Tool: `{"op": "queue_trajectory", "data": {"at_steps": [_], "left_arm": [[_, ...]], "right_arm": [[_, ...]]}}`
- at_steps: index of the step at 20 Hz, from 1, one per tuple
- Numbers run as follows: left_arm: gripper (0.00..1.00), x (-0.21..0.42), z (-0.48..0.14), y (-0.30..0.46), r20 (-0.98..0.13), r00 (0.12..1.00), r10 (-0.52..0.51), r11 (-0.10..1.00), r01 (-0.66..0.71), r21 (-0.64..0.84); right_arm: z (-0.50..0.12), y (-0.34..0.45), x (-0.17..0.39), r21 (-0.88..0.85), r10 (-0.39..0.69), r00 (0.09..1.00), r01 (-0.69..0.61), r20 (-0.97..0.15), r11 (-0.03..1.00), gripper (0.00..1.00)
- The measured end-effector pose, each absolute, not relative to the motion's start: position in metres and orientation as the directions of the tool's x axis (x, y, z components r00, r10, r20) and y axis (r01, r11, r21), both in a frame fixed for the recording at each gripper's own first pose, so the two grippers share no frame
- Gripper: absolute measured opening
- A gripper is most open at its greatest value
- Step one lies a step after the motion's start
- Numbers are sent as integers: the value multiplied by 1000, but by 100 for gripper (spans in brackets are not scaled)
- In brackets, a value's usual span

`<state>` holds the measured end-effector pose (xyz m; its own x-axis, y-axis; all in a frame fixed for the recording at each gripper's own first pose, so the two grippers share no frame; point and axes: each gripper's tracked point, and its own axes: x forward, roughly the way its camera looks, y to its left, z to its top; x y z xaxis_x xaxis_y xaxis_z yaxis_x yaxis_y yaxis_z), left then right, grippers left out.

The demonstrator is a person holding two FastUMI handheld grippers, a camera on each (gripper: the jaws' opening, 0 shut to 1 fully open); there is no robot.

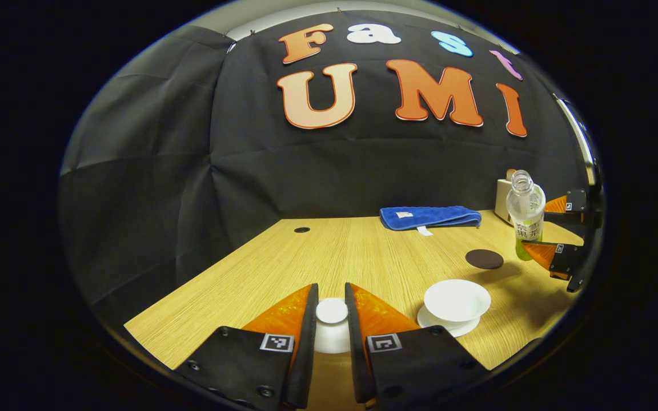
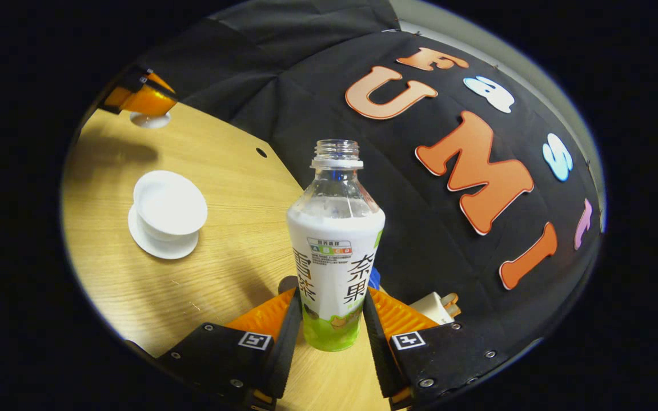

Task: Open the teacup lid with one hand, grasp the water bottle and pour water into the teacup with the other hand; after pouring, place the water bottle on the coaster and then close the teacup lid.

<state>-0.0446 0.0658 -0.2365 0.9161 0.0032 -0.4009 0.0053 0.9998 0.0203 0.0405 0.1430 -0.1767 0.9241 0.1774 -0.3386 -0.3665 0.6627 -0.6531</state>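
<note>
R gripper (image 2: 329,319) clamps uncapped clear plastic bottle (image 2: 334,251), axis upright; open white porcelain teacup (image 2: 169,205) lies upper-left. L gripper (image 1: 332,319) grips white lid (image 1: 332,311).

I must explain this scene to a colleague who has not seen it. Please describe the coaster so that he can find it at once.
Start from the wooden table in the left gripper view and find the folded blue towel at its far edge. In front of the towel, between it and the white teacup, lies the coaster. It is the only flat, dark, round disc there, and nothing stands on it.
</note>
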Motion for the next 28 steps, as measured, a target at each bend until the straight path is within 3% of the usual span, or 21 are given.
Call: {"op": "queue_trajectory", "data": {"at_steps": [1,4,9,22,28], "left_arm": [[33,-45,-237,66,-402,916,3,1000,5,18],[33,-47,-239,67,-406,914,0,1000,7,16],[33,-50,-241,73,-411,911,1,1000,2,8],[33,-59,-246,86,-422,906,21,1000,-16,16],[33,-64,-246,90,-425,905,24,1000,-17,19]], "right_arm": [[-174,142,42,-678,171,930,-355,-325,643,65],[-168,142,49,-740,160,942,-331,-294,586,62],[-178,146,48,-790,161,933,-359,-322,497,62],[-163,162,51,-958,209,958,-232,-195,170,62],[-152,167,53,-979,241,958,-183,-156,93,62]]}}
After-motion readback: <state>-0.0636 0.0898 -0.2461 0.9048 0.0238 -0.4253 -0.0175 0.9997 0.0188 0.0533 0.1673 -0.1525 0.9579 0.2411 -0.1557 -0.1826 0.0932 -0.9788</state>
